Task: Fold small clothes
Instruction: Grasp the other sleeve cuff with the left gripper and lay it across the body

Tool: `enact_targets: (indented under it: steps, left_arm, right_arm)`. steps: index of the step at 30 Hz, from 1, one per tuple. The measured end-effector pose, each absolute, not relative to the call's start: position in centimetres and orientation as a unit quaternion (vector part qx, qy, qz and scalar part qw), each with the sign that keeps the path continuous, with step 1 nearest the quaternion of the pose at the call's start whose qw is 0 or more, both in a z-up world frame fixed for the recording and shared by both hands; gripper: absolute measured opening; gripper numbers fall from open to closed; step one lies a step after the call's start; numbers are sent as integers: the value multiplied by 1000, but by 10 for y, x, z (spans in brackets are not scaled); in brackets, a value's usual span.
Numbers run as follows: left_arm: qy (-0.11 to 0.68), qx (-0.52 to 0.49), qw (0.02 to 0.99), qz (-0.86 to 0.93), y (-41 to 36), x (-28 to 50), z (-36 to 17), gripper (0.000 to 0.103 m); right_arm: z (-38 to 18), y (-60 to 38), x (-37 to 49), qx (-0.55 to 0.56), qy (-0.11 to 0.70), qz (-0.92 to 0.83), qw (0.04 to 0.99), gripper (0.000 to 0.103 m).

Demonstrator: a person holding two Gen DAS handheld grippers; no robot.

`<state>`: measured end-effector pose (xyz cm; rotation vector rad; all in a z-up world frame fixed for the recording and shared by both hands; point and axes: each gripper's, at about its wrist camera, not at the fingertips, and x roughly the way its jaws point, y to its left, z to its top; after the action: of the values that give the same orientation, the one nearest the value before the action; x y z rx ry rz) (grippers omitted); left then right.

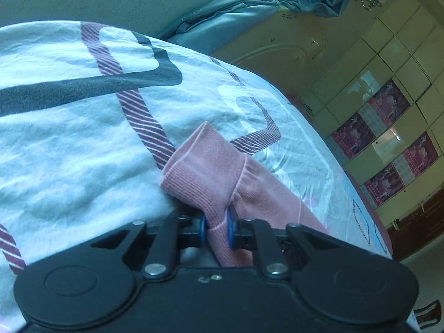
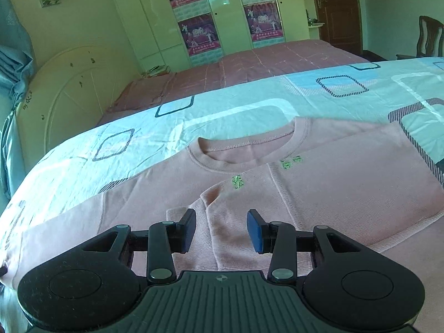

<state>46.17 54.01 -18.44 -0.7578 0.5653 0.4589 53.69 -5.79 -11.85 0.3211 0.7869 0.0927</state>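
A pink long-sleeved top (image 2: 347,183) lies flat on the patterned white-and-blue bed sheet (image 2: 236,111), its round collar (image 2: 244,149) towards the far side. One sleeve is folded in across the chest, just under my right gripper (image 2: 221,229). That gripper hovers over the sleeve, open, with nothing between its blue pads. In the left wrist view, my left gripper (image 1: 216,227) is shut on the ribbed cuff end of the other pink sleeve (image 1: 205,166). This sleeve bunches up between the pads above the sheet (image 1: 69,138).
A cream headboard (image 2: 69,88) stands at the bed's left end, with blue curtains (image 1: 236,14) beside it. Beyond the sheet lies a pink bed cover (image 2: 249,66). Behind it stands a wardrobe with posters (image 2: 199,33). A door (image 2: 335,8) and a wooden chair (image 2: 430,36) are at the far right.
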Motion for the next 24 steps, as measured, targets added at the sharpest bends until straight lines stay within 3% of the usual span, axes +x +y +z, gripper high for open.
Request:
enact_targets:
  steps: [5, 12, 18, 24]
  left_arm:
    - [264, -307, 899, 168, 494, 483, -157, 10]
    - [304, -191, 933, -4, 323, 546, -130, 10]
    - [347, -83, 928, -110, 155, 575, -133, 10]
    - [397, -17, 905, -149, 54, 595, -158, 10]
  right_arm:
    - [-117, -81, 530, 165, 377, 33, 911, 41]
    - [-118, -113, 527, 184, 369, 39, 910, 41]
    - [-120, -153, 527, 210, 364, 56, 906, 41]
    - [-130, -200, 525, 255, 369, 65, 892, 41]
